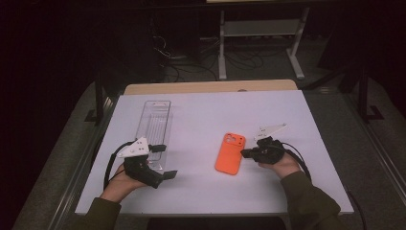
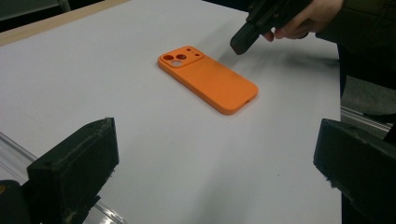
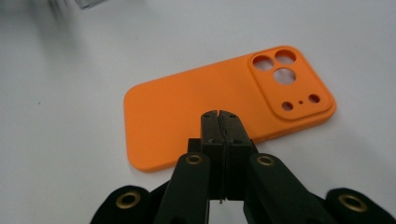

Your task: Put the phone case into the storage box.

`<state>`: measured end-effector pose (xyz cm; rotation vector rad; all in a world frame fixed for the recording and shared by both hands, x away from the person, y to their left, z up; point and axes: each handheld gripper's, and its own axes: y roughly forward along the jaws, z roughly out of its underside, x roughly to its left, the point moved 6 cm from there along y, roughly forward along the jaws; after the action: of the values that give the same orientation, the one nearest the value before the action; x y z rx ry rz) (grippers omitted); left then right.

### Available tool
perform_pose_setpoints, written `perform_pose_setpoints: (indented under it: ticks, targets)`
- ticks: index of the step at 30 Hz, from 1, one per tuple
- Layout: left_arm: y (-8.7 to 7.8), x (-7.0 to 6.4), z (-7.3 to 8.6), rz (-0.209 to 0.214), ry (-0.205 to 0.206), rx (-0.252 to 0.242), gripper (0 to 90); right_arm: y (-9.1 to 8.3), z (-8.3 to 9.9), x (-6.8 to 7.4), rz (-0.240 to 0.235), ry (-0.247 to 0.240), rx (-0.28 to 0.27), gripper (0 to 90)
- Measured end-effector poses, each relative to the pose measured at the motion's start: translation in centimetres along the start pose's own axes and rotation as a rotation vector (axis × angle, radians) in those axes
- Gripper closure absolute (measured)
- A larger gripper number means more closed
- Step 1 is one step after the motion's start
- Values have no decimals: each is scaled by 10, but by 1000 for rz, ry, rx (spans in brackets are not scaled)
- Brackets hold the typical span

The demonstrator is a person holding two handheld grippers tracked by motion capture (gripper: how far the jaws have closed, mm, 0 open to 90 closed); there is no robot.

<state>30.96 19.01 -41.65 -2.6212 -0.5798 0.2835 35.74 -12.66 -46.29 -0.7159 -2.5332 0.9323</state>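
An orange phone case [image 1: 230, 153] lies camera-cutout side up on the white table [image 1: 206, 115], its cutouts at the far end. My right gripper [image 1: 245, 153] is shut with nothing between its jaws, its tip at the case's right edge. In the right gripper view the closed tip [image 3: 218, 116] hovers over the case [image 3: 187, 107]. My left gripper [image 1: 163, 162] is wide open at the near end of a clear plastic tray [image 1: 154, 124]. The left gripper view looks between those spread jaws [image 2: 215, 163] at the case [image 2: 208, 79] and the right gripper [image 2: 245, 39] beyond it.
The clear tray [image 2: 9, 149] runs lengthwise along the left part of the table. Beyond the table's wooden far edge [image 1: 210, 87] stand desk legs and cables on a dark floor [image 1: 191, 62]. White tabletop lies between the tray and the case.
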Motion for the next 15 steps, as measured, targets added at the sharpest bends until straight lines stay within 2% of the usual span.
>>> perform_pose_setpoints:
  ticks: [4, 10, 15]
  targets:
    - [0, -1, 0, 1, -5, -2, 0, 2, 4, 2, -6, -13, 17, 880]
    - [0, -1, 0, 2, 1, -1, 0, 6, 9, 2, -23, -6, 34, 880]
    - [0, 0, 0, 0, -1, -3, 0, 9, 14, 4, -55, -8, 56, 880]
